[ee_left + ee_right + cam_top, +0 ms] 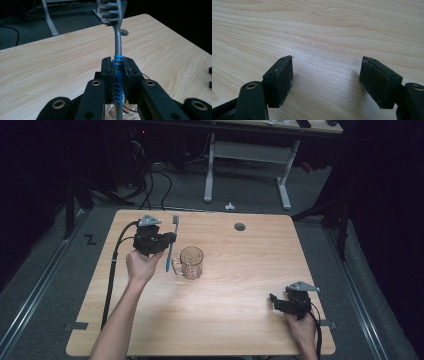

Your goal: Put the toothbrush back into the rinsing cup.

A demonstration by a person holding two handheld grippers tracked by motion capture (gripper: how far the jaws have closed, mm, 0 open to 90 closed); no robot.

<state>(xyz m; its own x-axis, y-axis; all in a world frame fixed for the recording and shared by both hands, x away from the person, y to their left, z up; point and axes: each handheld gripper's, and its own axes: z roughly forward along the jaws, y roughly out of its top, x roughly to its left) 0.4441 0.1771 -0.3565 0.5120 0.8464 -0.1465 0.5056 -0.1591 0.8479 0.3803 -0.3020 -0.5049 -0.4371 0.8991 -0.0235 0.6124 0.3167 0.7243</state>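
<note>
Gripping toothbrush (pixel 117 75) above empty glass mug (pixel 190 262), left gripper (pixel 169 238); right gripper (pixel 325 80) jaws apart.

Your left gripper (pixel 167 239) is clamped on a blue and grey toothbrush (pixel 171 245), bristle end pointing away from you, just beside the glass mug (pixel 190 262). Your right gripper (pixel 278 301) rests near the table's (pixel 240 320) right edge, jaws apart, well away from the mug.

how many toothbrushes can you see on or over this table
1. The toothbrush is clamped in the left gripper, held upright just left of the glass mug, bristle head up. None seems hidden elsewhere.
</note>
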